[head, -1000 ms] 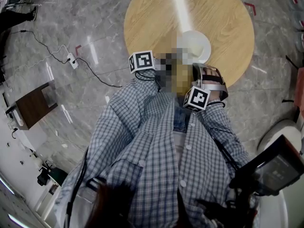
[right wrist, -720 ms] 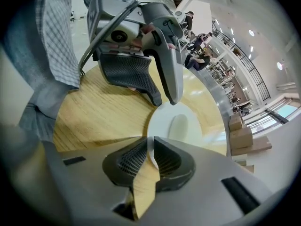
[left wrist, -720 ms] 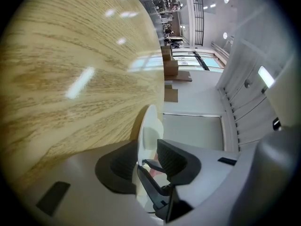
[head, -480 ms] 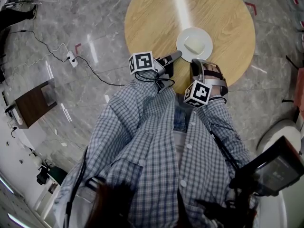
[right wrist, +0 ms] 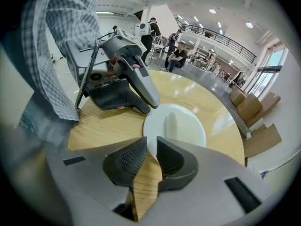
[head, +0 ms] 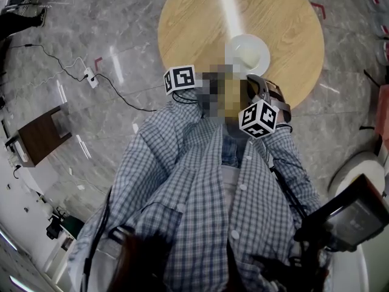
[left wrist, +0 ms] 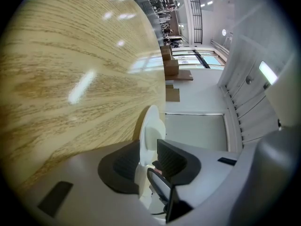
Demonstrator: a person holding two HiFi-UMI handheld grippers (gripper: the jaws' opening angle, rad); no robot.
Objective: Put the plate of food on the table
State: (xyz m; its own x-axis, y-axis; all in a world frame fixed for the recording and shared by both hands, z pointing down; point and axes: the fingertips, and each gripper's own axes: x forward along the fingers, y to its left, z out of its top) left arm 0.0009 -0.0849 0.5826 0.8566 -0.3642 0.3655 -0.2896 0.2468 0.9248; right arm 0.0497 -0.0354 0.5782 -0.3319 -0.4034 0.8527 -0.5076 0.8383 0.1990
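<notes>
Left gripper view. Left gripper [left wrist: 149, 160]: jaws clenched on the rim of a white plate [left wrist: 151, 122], seen edge-on. Pale wooden table [left wrist: 70, 79] fills the left of the view, right beside the plate; whether they touch cannot be told here.

Right gripper view. Right gripper [right wrist: 151, 155]: jaws closed on the near rim of the same plate, a narrow sliver of rim between them. The plate lies level on the round table top, with a pale block of food [right wrist: 171, 121] on it. The left gripper meets the far-left rim.

Head view. The plate sits on the table, on the side nearest the person. One marker cube [head: 180, 79] is left of it, another [head: 260, 118] below it. Checked shirt [head: 194, 187]. Grey stone floor [head: 91, 29].
</notes>
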